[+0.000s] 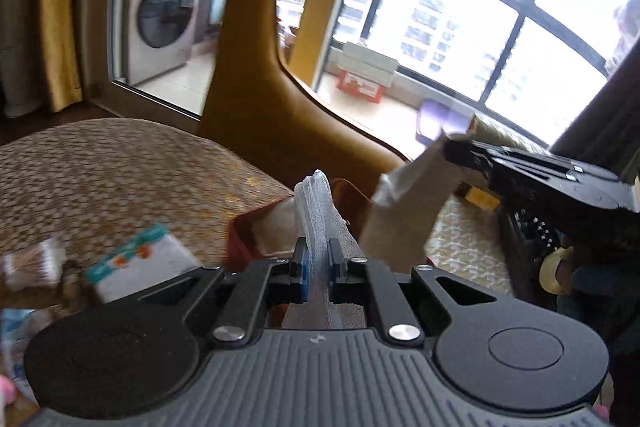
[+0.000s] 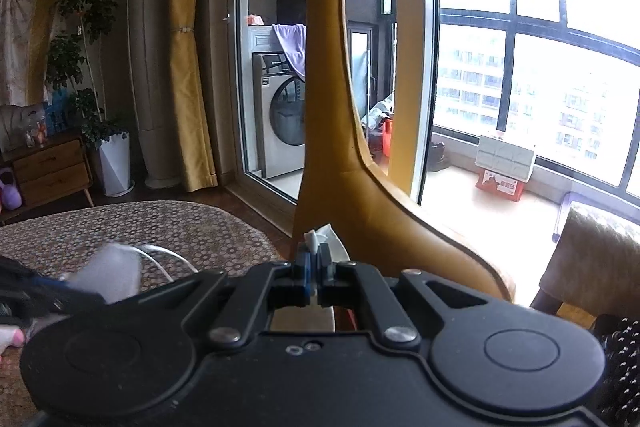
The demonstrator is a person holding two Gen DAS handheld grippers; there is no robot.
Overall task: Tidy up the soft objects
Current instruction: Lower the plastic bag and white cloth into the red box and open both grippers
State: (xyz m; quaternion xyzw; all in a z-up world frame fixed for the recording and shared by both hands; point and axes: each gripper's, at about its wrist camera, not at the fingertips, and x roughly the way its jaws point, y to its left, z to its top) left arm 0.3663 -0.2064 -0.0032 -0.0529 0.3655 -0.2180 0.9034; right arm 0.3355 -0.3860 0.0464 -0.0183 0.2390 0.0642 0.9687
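Two grippers loading a paper bag.
Right gripper [image 2: 316, 259] pinches the bag rim [image 1: 416, 183], holding it open; left gripper [image 1: 318, 255] clamps white mesh foam [image 1: 316, 203] for insertion.

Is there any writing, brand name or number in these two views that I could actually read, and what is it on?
None can be read.
Red box by the window: white print, too blurred.
Washing machine: small label on its front, too small.
Teal and white packet: print smeared by motion.
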